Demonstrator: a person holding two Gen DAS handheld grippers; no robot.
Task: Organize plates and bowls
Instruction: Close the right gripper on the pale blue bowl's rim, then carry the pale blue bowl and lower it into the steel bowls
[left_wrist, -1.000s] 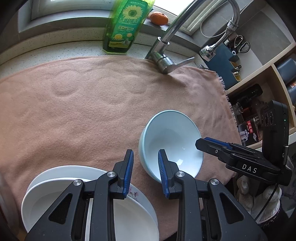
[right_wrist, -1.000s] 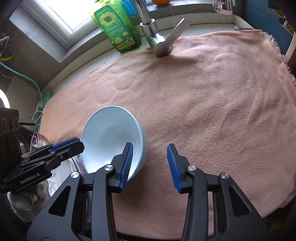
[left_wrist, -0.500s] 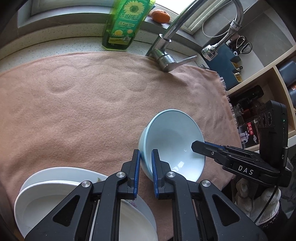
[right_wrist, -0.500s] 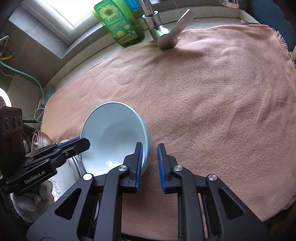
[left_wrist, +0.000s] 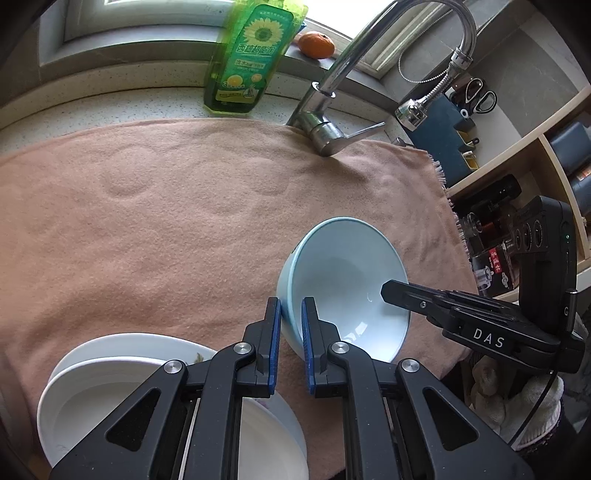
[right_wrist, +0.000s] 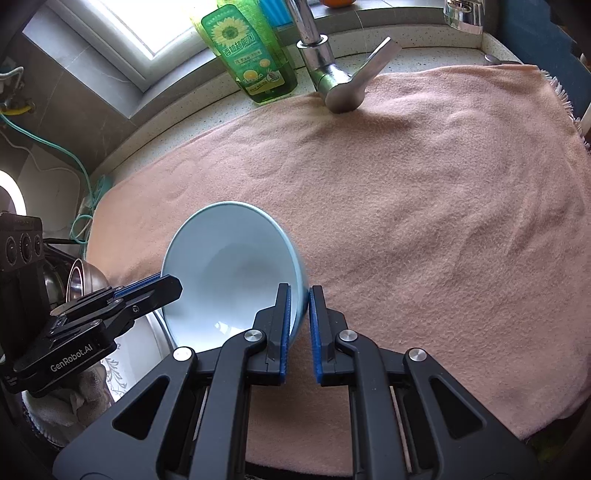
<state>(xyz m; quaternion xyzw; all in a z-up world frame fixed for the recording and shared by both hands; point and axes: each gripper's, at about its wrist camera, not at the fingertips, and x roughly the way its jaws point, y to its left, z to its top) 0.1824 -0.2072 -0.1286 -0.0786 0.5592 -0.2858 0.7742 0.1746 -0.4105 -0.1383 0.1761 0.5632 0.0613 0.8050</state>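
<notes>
- The pale blue bowl (left_wrist: 343, 284) is tilted over the pink towel (left_wrist: 166, 221) that covers the worktop (left_wrist: 92, 107), near the front right part of the towel.
- The left tool (left_wrist: 290, 347) is narrow; its two blue pads grip the left wall of the bowl, one pad outside and one inside the rim.
- The right tool (right_wrist: 298, 332) is also narrow and grips the opposite wall of the same bowl (right_wrist: 229, 273), with the rim between its pads.
- In the left wrist view the right tool (left_wrist: 386, 290) comes in from the right side, and its tip is at the inside of the bowl.
- In the right wrist view the left tool (right_wrist: 173, 286) comes in from the left and meets the left edge of the bowl.
- The white plates (left_wrist: 110, 387) lie stacked at the front left corner of the towel, just beside the bowl and partly under the left tool. The lower plate shows a small pattern at its rim.
- A steel bowl (right_wrist: 79, 278) stands behind the left tool in the right wrist view, off the left edge of the towel.
- At the back, the green dish soap bottle (left_wrist: 251, 59) stands on the worktop beside the chrome faucet (left_wrist: 332, 114), and an orange (left_wrist: 316, 45) lies on the window sill behind them.
- Several round marks are pressed into the towel on its left half.
</notes>
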